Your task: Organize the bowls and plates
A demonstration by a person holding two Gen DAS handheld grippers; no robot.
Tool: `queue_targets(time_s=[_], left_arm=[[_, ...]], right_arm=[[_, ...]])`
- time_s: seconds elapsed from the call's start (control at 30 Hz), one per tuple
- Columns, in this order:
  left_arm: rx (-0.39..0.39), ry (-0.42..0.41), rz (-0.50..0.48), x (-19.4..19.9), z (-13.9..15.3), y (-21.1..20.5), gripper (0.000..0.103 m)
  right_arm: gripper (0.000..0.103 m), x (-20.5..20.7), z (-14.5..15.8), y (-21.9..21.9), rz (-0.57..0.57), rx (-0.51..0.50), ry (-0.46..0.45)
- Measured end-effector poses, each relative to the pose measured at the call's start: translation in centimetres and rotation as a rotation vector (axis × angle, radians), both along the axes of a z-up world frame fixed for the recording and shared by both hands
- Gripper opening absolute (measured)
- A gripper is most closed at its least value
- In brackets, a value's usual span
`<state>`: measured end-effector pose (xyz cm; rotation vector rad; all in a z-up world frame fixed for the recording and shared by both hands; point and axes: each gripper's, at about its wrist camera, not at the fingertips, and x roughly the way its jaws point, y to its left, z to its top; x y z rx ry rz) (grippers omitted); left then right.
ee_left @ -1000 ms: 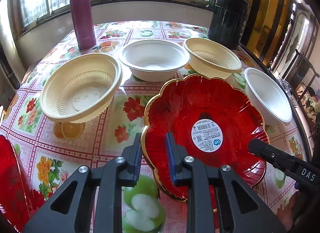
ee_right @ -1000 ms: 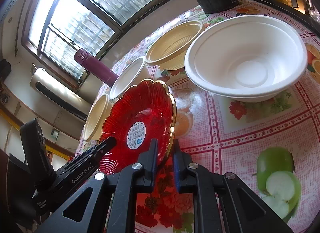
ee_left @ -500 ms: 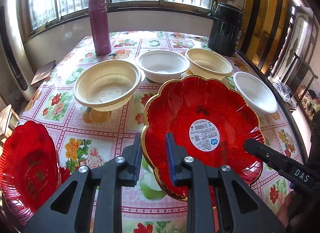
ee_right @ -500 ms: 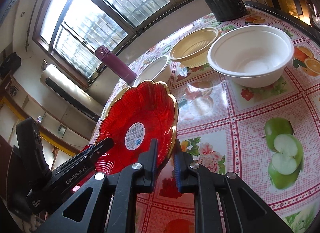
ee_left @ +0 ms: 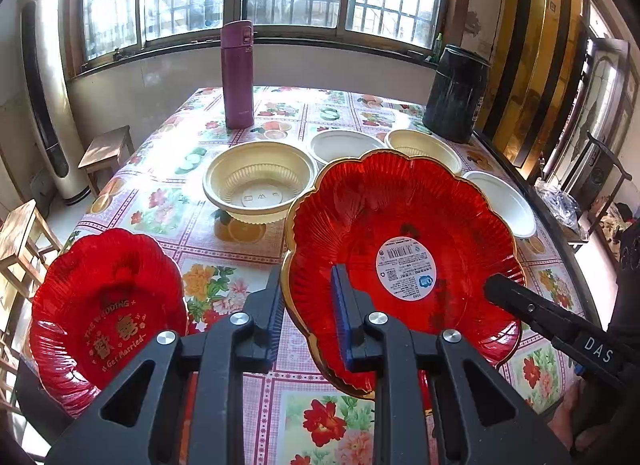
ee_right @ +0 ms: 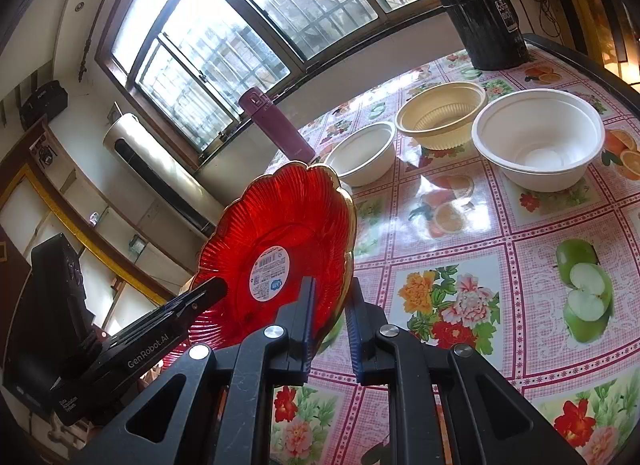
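Now the scalloped red plastic plate with a gold rim and a white barcode sticker hangs clear of the floral oilcloth table, clamped at two edges: the left gripper pinches its near-left rim, the right gripper its opposite rim, both sets of jaws closed tight on the thin edge. Compared with a second ago, the plate has risen and drawn back from the bowls, and a second red plate with gold wedding lettering has come into the lower left of the left wrist view. That likely marks the stacking target. The ribbed cream bowl and the white bowl wait untouched behind.
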<state>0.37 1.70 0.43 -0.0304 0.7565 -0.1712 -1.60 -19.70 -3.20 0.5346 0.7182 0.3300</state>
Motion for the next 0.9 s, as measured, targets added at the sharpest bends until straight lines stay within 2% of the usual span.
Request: queue_targets(time_s=[0.27,0.4,0.6,0.73,0.9], left_arm=[[-0.030,-0.029,0.032,-1.9,1.1,2.7,0.020],[-0.033,-0.042,0.093,-2.9,1.5,5.4,0.020],[-0.036,-0.055,0.230,-4.9,1.3,11.5,0.020],[-0.013,-0.030,0.305,-5.3,0.3,14.9,0.020],[-0.021,0.042,0.360,-4.2,-1.8,17.8,0.021]], right_arm=[[0.017,-0.8,1.3,2.6,0.039,-0.012,-0.024],[0.017,-0.8,2.3,5.3,0.097,-0.031,-0.045],[0.017,0.3,2.9,11.9,0.237,-0.054,-0.061],[0.017,1.5,2.3,16.7,0.332,-0.057,-0.036],[0.017,2.8,1.0,21.0,0.389,-0.082,-0.001]])
